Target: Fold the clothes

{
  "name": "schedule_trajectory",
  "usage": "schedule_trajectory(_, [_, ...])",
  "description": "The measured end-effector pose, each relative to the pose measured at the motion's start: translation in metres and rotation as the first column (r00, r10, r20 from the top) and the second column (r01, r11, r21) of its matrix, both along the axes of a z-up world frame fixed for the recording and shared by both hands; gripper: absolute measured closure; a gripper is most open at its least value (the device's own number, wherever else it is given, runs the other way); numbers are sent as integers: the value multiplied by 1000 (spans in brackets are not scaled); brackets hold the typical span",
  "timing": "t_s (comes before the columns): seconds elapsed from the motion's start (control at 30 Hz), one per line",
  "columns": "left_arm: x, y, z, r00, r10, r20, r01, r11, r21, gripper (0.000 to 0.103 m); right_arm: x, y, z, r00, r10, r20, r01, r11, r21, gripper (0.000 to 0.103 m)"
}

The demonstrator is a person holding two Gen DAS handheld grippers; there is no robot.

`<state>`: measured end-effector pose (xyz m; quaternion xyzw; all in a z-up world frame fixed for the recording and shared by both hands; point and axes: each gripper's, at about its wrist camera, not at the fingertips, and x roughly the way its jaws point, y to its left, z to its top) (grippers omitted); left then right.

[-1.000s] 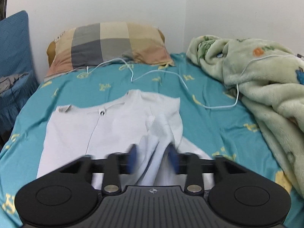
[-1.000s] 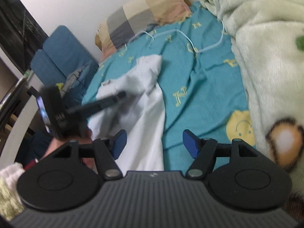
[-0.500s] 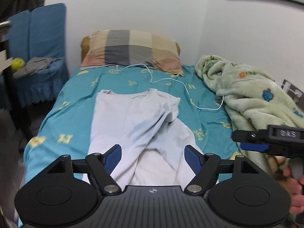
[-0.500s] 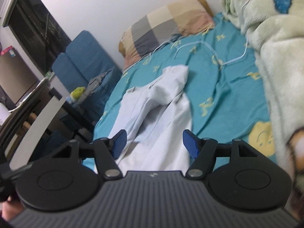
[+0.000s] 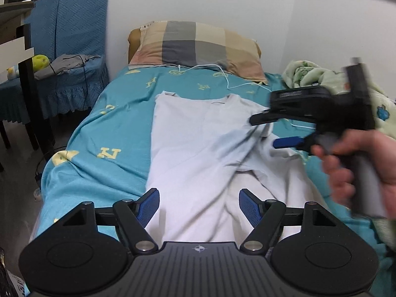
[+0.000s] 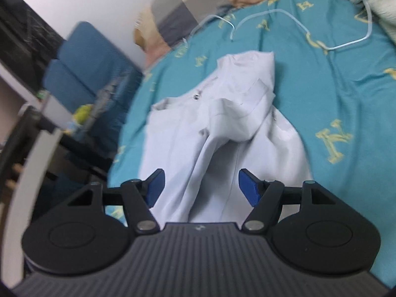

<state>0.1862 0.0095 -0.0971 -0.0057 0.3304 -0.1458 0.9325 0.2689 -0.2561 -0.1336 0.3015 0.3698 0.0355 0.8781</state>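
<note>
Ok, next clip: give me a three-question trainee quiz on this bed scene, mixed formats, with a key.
1. True or false: the left gripper is clamped on the pale white shirt.
2. Multiple choice: the thin white cable lies (A) across the shirt, (B) on the teal patterned bedsheet beyond the shirt, (C) on the blue chair.
3. Fill in: the right side of the shirt is folded ____ over its middle.

Key:
1. False; its jaws are open and nothing is between the blue pads.
2. B.
3. Inward; the right gripper, also open, hovers over it.
</note>
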Motion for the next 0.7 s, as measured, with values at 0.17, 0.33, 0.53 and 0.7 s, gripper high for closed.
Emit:
schedule_trajectory(0.17, [6,11,-7,1000,-9,-1,9,999,-42,30,41,23,-4,1000,0,-6,-1,985,-174,93])
schedule_trajectory(0.33, [10,17,-9,1000,-18,-20,16,994,-106,30,22,35,34,969,67,237,-11,973,-230,94])
schedule_trajectory(0.53, [8,17,-10,999,-34,-34,29,991,-130,30,20,2,-20,995,-10,99,33,973,-229,93])
schedule_trajectory(0.7, [9,17,-10,997,-48,-56,40,989,-139,30,0,-16,-26,997,6,76,0,996,-84,80])
